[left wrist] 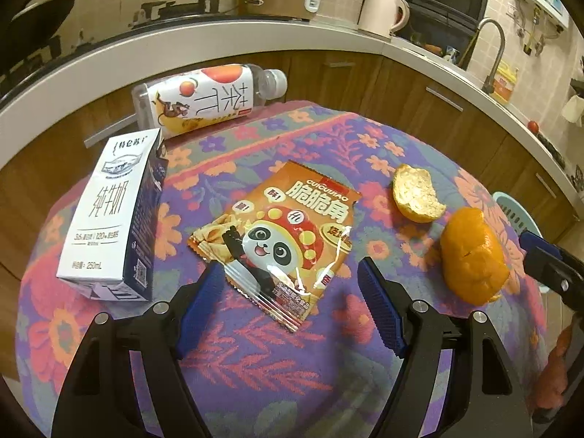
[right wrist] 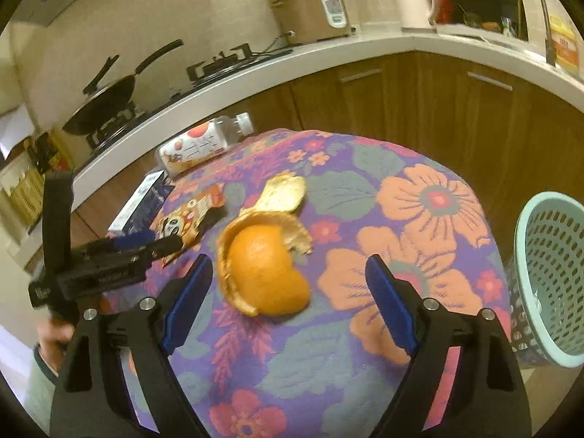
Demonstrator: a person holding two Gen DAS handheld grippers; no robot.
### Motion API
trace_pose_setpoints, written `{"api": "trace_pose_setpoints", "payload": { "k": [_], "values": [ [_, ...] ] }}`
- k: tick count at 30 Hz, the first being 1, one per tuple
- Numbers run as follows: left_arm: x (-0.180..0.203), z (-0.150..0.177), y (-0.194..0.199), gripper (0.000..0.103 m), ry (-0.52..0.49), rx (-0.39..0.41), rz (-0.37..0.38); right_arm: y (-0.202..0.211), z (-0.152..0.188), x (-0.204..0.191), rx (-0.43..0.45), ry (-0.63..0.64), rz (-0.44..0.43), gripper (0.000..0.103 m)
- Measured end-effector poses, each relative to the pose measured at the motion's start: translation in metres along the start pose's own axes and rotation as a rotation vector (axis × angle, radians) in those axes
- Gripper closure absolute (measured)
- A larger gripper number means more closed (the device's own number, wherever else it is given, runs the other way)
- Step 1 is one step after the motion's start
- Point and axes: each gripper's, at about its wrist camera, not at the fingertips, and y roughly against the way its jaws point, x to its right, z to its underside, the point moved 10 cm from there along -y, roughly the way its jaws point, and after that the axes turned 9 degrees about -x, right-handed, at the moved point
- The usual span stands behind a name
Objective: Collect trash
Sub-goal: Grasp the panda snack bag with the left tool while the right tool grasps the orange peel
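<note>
Both grippers hang over the flowered purple tablecloth with nothing picked up yet — the approach step, by the look of it. In the left wrist view the left gripper has its blue pads spread wide either side of the near corner of the orange foil snack packet, which lies flat at centre frame; neither pad presses on it. The white milk carton sits at left, the clear plastic bottle at upper centre. In the right wrist view the right gripper is likewise open around the large orange peel at centre, not touching; a smaller peel piece lies above it. The pale green mesh basket waits at the right edge — likely the destination. Next, each gripper probably needs to lower and close.
</note>
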Motion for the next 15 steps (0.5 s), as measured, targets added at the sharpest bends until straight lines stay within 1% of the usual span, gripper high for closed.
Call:
{"api": "trace_pose_setpoints", "payload": {
  "k": [1,3,5,8,10,11,12,13,15],
  "values": [
    [-0.001,-0.001,-0.001,0.03,0.007,-0.002,-0.002,-0.005,-0.001,-0.002,-0.019,0.011,-0.002,0.037],
    [-0.002,-0.002,0.0,0.03,0.013,0.0,0.001,-0.014,0.0,-0.009,-0.046,0.03,-0.007,0.04],
    [-0.002,-0.002,-0.002,0.03,0.014,-0.008,-0.001,-0.024,0.003,-0.014,-0.068,0.042,-0.004,0.04],
    [-0.002,-0.003,-0.008,0.03,0.006,-0.031,-0.016,-0.032,0.007,-0.022,-0.09,0.044,-0.036,0.041],
    [-0.002,-0.003,-0.012,0.03,0.0,-0.041,-0.029,-0.031,0.008,-0.027,-0.085,0.062,-0.039,0.055],
    [-0.002,-0.004,-0.012,0.03,-0.001,-0.042,-0.033,-0.029,0.009,-0.03,-0.083,0.072,-0.041,0.059],
    [-0.002,-0.003,-0.012,0.03,0.0,-0.042,-0.033,-0.028,0.009,-0.032,-0.081,0.083,-0.034,0.067],
    [-0.002,-0.004,-0.013,0.03,0.002,-0.042,-0.034,-0.027,0.009,-0.033,-0.079,0.09,-0.028,0.071],
    [-0.003,-0.004,-0.014,0.031,0.003,-0.047,-0.042,-0.026,0.011,-0.034,-0.084,0.101,-0.031,0.076]
  ]
}}
